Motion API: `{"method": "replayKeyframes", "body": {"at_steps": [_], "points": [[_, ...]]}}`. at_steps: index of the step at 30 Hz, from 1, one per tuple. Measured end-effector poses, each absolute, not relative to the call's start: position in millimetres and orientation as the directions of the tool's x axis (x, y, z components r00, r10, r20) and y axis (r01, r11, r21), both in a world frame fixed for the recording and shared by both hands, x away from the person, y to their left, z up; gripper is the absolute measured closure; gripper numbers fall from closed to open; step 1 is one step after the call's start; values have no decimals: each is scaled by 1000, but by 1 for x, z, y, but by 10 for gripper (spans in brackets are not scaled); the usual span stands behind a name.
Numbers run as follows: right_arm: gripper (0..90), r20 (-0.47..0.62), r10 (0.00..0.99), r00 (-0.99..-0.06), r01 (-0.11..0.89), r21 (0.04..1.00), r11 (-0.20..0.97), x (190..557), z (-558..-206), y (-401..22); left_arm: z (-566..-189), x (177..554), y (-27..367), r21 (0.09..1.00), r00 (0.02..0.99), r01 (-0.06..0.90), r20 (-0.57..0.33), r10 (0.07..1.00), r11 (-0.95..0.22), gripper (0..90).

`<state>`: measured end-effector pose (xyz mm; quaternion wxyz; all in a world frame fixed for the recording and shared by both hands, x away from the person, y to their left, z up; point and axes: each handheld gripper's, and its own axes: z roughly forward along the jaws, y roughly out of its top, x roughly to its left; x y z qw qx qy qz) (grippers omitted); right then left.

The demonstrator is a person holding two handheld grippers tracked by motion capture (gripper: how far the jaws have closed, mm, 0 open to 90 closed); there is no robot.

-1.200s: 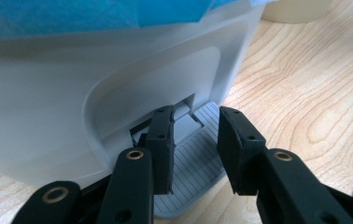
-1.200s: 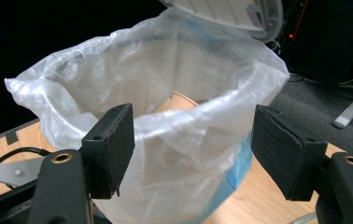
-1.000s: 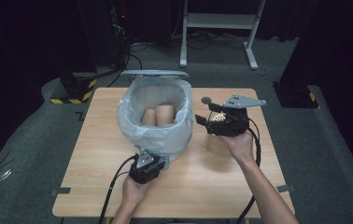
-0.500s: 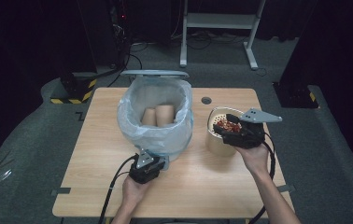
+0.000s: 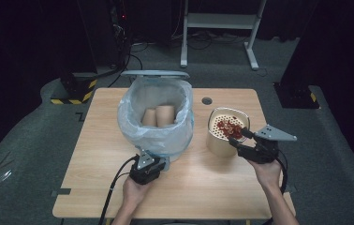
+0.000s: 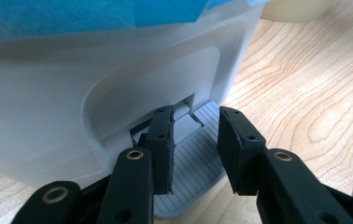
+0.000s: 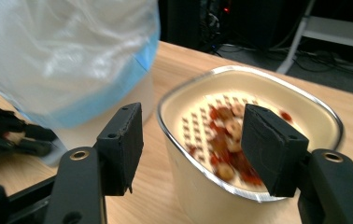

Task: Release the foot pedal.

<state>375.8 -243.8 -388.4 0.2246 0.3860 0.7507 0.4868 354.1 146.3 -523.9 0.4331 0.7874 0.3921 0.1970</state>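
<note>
My left gripper presses the pedal, jaws apart, lid up over the bin. My right gripper, jaws just closing, straddles the near rim of the cup beside the bin. Cups already binned; scraps still to tip.

The surface is pale wood with a plain grain and a matt finish. The bin is smooth white plastic, its pedal ribbed, lined with a thin, translucent, crinkled bag. The cream container has a shiny metal rim. Each tool's pads are matt black.
</note>
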Motion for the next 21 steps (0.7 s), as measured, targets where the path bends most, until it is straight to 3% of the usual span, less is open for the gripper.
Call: {"method": "replayKeyframes", "body": {"at_steps": [10,21], "points": [[401,97,849,-520,460,869,182,364,-439,-270,-524,354,146,836,615,448,-30,788,-318,665],[402,69,896,-439,566,796,216,362,-489,-279,-524,353,146,837,615,446,-29,788,-318,664]]}}
